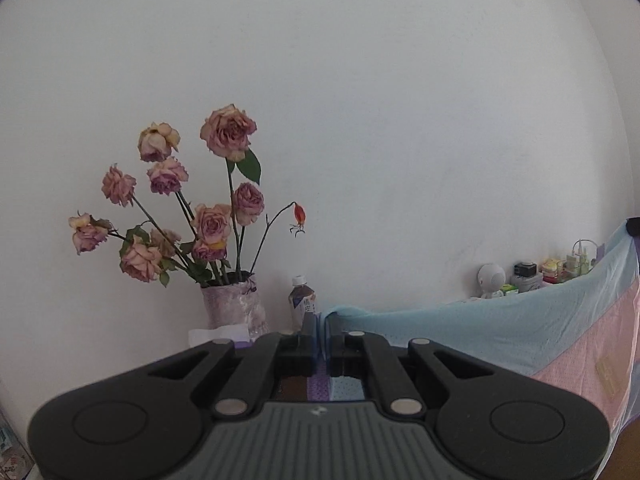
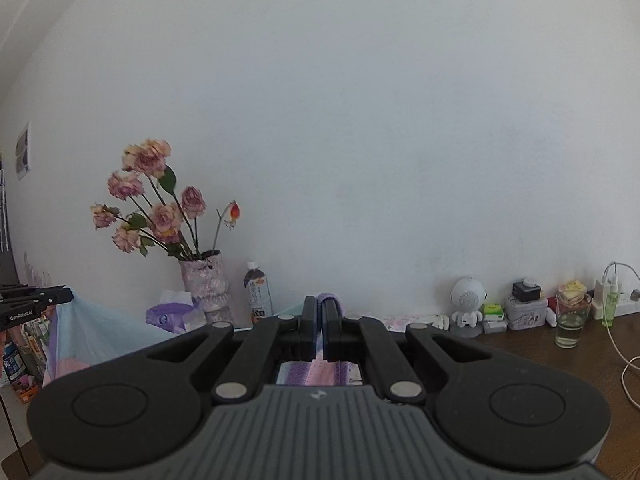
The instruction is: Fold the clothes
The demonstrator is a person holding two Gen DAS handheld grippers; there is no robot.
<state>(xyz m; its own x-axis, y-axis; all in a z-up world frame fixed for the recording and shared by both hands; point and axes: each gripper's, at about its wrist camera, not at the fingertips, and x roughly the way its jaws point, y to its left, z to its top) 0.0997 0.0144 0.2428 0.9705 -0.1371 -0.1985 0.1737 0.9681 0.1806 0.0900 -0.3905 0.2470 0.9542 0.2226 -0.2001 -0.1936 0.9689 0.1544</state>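
Observation:
A light mesh garment (image 1: 500,332) in pale blue, pink and lilac panels hangs stretched in the air between both grippers. My left gripper (image 1: 322,326) is shut on its pale blue corner, and the cloth runs from there up to the right edge. My right gripper (image 2: 322,312) is shut on a lilac corner of the garment (image 2: 332,298), with more striped cloth showing under the fingers. In the right wrist view the left gripper (image 2: 52,296) shows at the far left, the blue and pink garment (image 2: 88,332) draping down from it.
A vase of dried roses (image 1: 236,308), a tissue pack (image 2: 172,312) and a drink bottle (image 2: 258,294) stand by the white wall. On the brown table (image 2: 560,364) sit a white toy robot (image 2: 468,304), tins, a glass (image 2: 572,320), a spray bottle and a white cable (image 2: 624,364).

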